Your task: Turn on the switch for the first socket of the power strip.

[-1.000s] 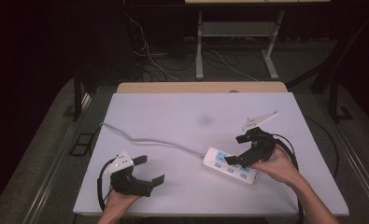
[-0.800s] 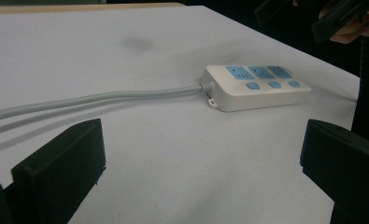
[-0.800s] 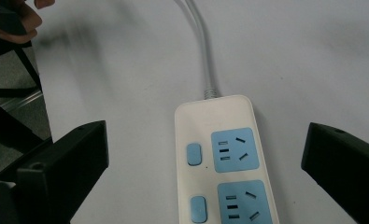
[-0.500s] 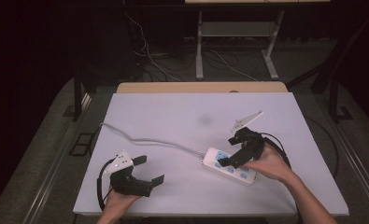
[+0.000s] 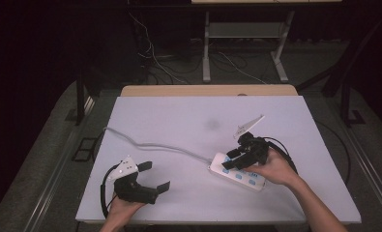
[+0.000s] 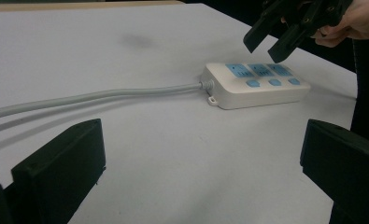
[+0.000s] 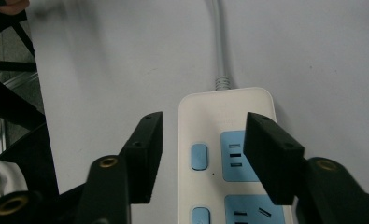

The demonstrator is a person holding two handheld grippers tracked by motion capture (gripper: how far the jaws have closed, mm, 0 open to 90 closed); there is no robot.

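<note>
My right gripper point(image 7: 201, 154) spread over power strip point(image 7: 229, 154); left gripper point(image 5: 150, 178) spread, idle. Risk: jaws hit a switch, or strip skids w/ nothing bracing it.

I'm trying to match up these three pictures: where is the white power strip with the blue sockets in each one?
High view: power strip lies right of centre, under the right gripper.
Left gripper view: upper right, on the table.
Right gripper view: bottom centre, between the black jaws.
Shared landmark: its grey cable.
</note>
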